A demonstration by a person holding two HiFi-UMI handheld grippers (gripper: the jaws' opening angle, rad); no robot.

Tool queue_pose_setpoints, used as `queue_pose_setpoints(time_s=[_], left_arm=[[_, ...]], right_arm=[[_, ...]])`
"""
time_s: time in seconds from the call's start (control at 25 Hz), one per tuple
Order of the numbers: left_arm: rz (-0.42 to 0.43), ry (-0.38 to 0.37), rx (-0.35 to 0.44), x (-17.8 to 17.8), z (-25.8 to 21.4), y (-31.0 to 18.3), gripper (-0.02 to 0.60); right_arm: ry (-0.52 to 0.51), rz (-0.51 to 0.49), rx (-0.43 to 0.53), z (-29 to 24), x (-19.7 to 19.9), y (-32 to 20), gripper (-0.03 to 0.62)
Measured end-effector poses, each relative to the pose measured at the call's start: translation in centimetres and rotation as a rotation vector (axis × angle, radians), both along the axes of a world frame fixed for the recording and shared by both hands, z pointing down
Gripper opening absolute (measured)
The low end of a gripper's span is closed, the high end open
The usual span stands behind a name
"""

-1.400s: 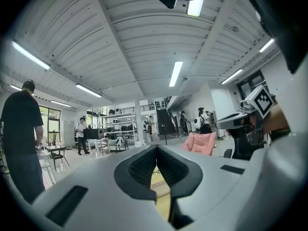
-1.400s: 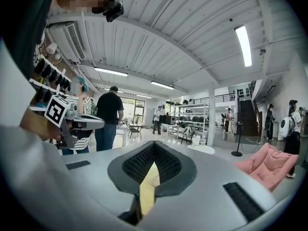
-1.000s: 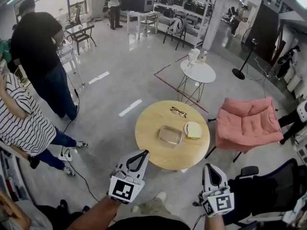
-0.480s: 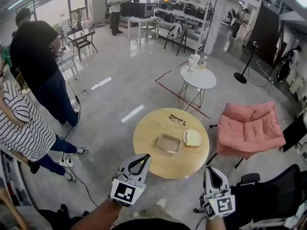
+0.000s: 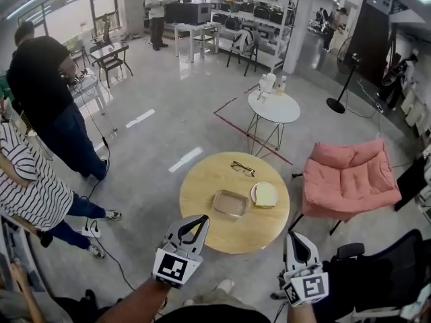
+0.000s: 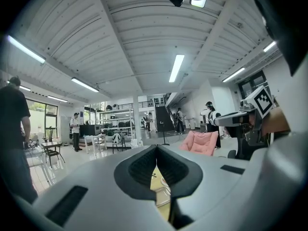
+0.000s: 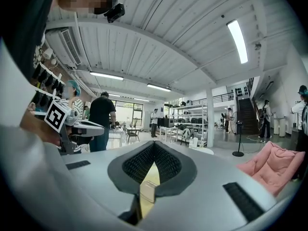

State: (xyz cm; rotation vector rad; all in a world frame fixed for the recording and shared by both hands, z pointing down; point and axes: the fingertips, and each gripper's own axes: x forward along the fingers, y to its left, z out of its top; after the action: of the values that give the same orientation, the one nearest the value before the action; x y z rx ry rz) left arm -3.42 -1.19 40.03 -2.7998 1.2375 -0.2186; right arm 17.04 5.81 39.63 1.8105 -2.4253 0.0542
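A: Are the left tongs point(image 5: 200, 219) and right tongs point(image 5: 294, 237) open?
B: No, the 2 are closed, holding nothing. The clear box point(image 5: 230, 203) sits on the round counter point(image 5: 201, 188), well ahead. Closed tongs could shove it off.

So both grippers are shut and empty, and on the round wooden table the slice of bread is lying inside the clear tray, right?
Not quite. The slice of bread lies on a white plate just right of the clear tray, which looks empty; the head view shows it. The rest holds: the left gripper and right gripper are shut and empty, and the things are on the round wooden table.
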Motion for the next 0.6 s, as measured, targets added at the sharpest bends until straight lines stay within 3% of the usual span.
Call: queue_pose_setpoints(time_s=[0.2, 0.6], left_arm=[[0.006, -0.027, 0.029, 1.3, -0.4, -0.8, 0.018], [-0.039, -0.035, 0.052, 1.8, -2.0, -3.1, 0.018]], right_arm=[[-0.027, 0.023, -0.005, 0.1, 1.7, -0.8, 0.012], [-0.037, -0.034, 0.025, -0.9, 2.5, -4.2, 0.012]])
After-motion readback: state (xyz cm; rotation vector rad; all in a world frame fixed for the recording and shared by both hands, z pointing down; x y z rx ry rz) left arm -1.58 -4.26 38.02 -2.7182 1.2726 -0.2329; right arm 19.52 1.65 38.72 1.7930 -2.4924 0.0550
